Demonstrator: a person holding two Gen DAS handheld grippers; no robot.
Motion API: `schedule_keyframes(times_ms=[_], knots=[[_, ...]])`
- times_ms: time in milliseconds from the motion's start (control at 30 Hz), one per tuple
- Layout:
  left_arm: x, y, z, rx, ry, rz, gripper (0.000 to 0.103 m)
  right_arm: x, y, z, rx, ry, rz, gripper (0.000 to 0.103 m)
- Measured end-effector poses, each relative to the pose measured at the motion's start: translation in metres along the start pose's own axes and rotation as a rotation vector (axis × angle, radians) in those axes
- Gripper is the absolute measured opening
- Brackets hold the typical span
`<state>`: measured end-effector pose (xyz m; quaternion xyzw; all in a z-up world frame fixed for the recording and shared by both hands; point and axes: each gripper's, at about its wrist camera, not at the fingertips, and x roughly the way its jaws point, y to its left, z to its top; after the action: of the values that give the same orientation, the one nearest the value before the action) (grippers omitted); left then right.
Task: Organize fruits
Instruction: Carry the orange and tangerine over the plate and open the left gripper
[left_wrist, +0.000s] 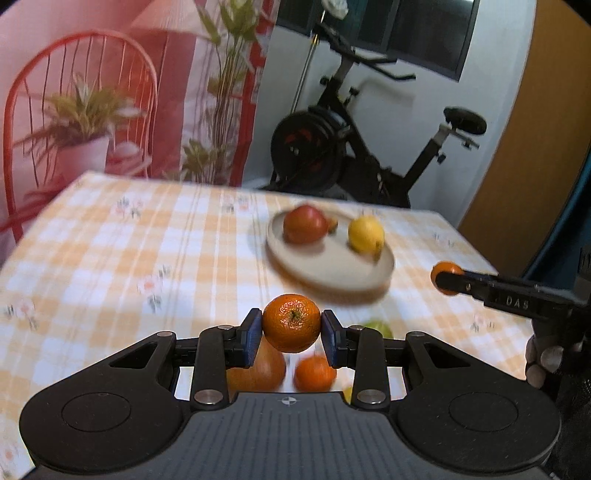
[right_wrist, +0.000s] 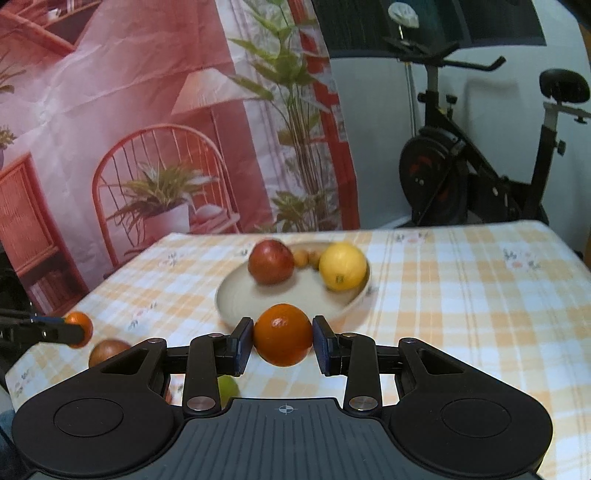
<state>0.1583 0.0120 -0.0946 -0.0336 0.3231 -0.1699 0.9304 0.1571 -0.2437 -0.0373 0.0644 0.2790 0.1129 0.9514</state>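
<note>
My left gripper (left_wrist: 291, 334) is shut on a small orange mandarin (left_wrist: 291, 322), held above the checked tablecloth. My right gripper (right_wrist: 283, 341) is shut on a second mandarin (right_wrist: 283, 334). Each gripper shows in the other's view: the right one at the right edge (left_wrist: 448, 278), the left one at the left edge (right_wrist: 75, 329). Ahead stands a beige plate (left_wrist: 332, 267) (right_wrist: 258, 299) holding a red apple (left_wrist: 304, 224) (right_wrist: 271, 261), a yellow lemon (left_wrist: 365, 234) (right_wrist: 342, 266) and small brownish fruits (right_wrist: 306, 258).
Under the left gripper lie a large orange fruit (left_wrist: 258, 369), a smaller orange (left_wrist: 314, 373) and a green fruit (left_wrist: 378, 328). A reddish fruit (right_wrist: 107, 350) and a green one (right_wrist: 228, 387) lie below the right gripper. An exercise bike (left_wrist: 351, 147) stands behind the table.
</note>
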Motion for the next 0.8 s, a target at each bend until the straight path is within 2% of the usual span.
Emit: schedule_keyframes(times_ms=[200, 367, 567, 800], knots=[[-0.001, -0.007, 0.035, 0.050, -0.065, 0.021, 0.036, 0.004, 0.001, 0.025, -0.035, -0.039, 0.005, 0.032], [0.014, -0.014, 0.057, 0.080, -0.082, 0.015, 0.036, 0.016, -0.003, 0.045, -0.033, -0.053, 0.014, 0.032], [0.049, -0.021, 0.070, 0.102, -0.016, -0.002, 0.036, 0.037, -0.014, 0.057, -0.049, -0.017, -0.007, 0.032], [0.103, -0.020, 0.080, 0.141, 0.077, -0.001, 0.036, 0.075, -0.036, 0.050, -0.022, 0.080, -0.011, 0.032]])
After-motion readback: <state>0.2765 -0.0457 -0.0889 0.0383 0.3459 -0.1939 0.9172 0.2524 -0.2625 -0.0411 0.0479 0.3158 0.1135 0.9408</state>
